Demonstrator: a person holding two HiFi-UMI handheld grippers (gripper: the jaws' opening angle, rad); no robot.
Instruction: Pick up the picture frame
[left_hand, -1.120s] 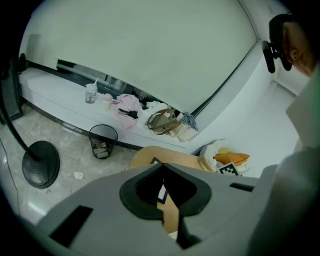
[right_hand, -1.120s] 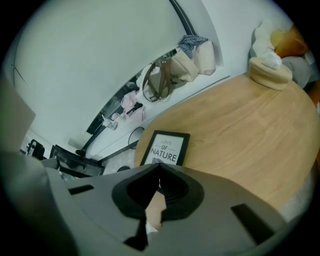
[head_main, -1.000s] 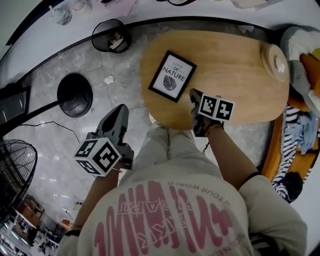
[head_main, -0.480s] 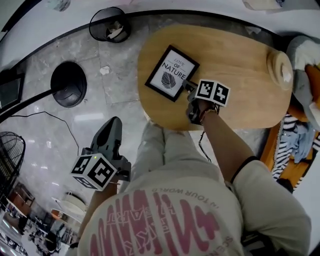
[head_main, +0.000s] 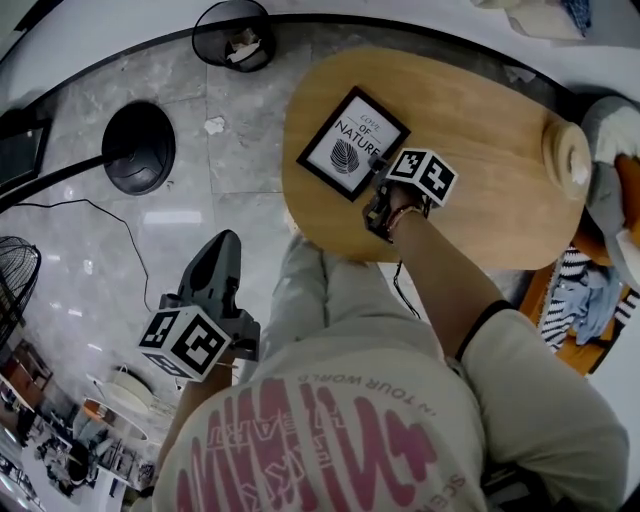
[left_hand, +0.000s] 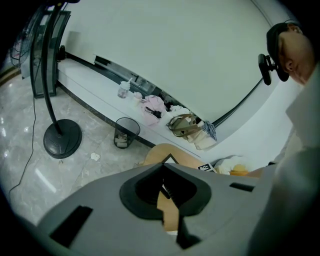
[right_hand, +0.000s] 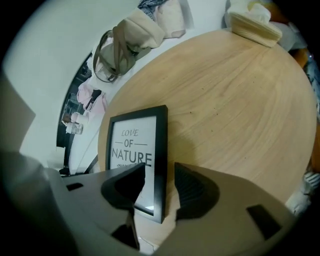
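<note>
The black picture frame (head_main: 350, 145) with a "LOVE OF NATURE" print lies flat on the round wooden table (head_main: 480, 150). My right gripper (head_main: 378, 165) points steeply down at the frame's near right edge. In the right gripper view its jaws are opening, and the frame's black border (right_hand: 160, 150) sits between them: one pad over the glass, the other beside the edge, neither pressing. My left gripper (head_main: 226, 250) hangs over the floor left of the table, away from the frame. Its fingertips (left_hand: 162, 167) meet with nothing between them.
A mesh waste bin (head_main: 235, 35) and a round black stand base (head_main: 138, 148) are on the marble floor to the left. A light wooden box (right_hand: 252, 25) sits at the table's far right edge. Bags and clothes (left_hand: 182, 125) lie along the white ledge.
My right gripper came down from the table's near edge onto the frame's corner, and its jaws went from shut to open. The left gripper drifted slightly lower in view.
</note>
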